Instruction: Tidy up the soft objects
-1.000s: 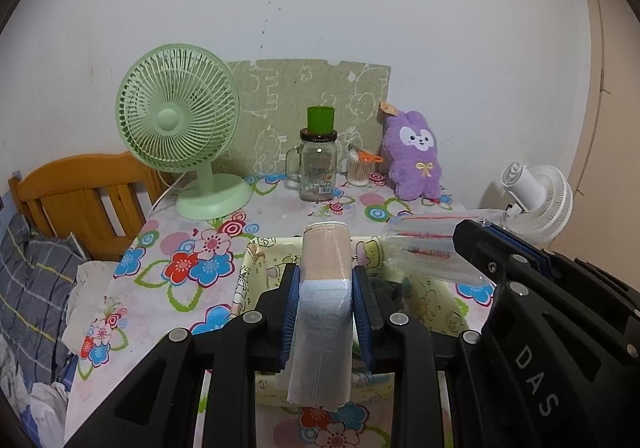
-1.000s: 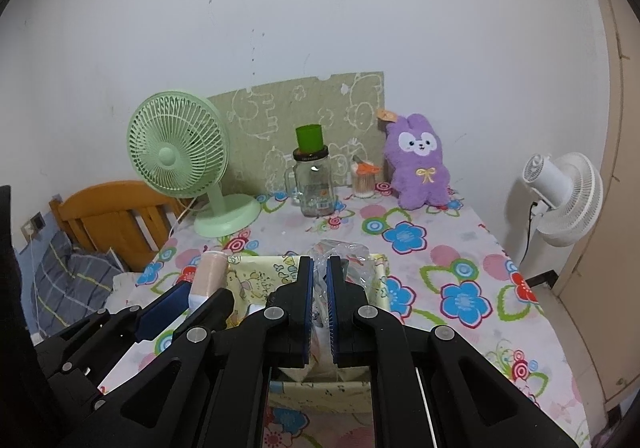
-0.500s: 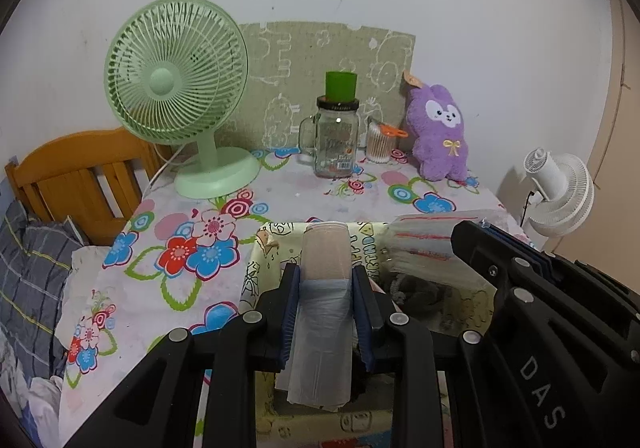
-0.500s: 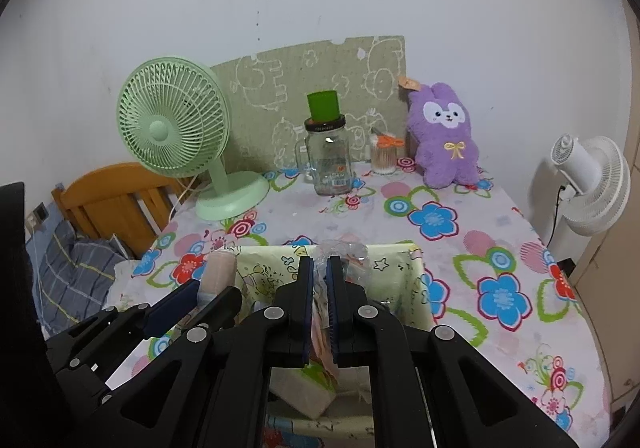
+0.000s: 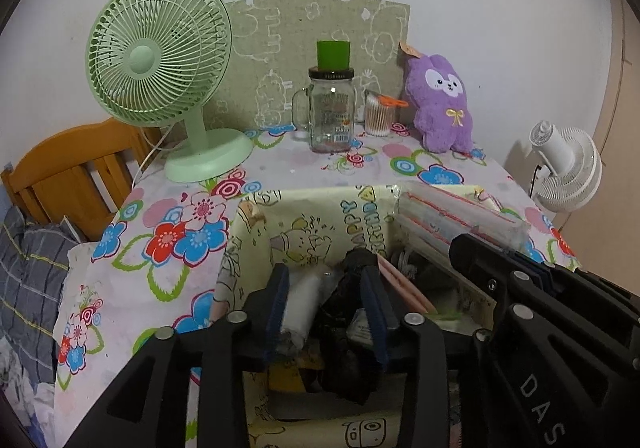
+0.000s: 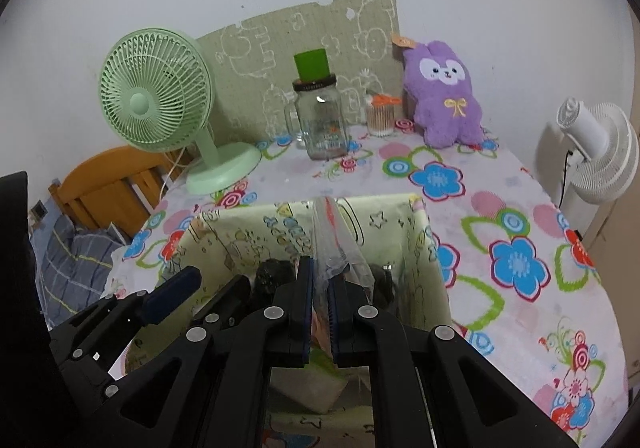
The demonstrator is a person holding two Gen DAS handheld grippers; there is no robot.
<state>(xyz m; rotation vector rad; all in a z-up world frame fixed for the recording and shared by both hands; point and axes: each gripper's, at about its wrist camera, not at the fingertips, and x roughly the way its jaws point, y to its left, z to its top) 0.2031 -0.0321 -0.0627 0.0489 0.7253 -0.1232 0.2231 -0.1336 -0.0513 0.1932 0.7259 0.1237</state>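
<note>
A yellow cartoon-print storage box (image 5: pixel 320 215) (image 6: pixel 420 248) stands on the flowered table, holding dark and pink soft items. My left gripper (image 5: pixel 326 280) is open inside the box; a white and beige rolled cloth (image 5: pixel 302 300) lies against its left finger, in the box. My right gripper (image 6: pixel 318 276) is shut on a clear plastic bag (image 6: pixel 334 240) with red-striped contents and holds it over the box's right side. The bag also shows in the left wrist view (image 5: pixel 452 215). A purple plush bunny (image 5: pixel 440 103) (image 6: pixel 444 95) sits at the table's back right.
A green desk fan (image 5: pixel 160 59) stands at the back left. A glass mason jar (image 5: pixel 330 111) with a green cup on top and a cotton-swab jar (image 5: pixel 378 113) stand at the back. A white fan (image 6: pixel 596 155) stands off the right edge, a wooden chair (image 5: pixel 72 167) to the left.
Both grippers lowered toward the box. My left gripper opened and let the rolled cloth drop into the box. My right gripper kept its grip on the bag.
</note>
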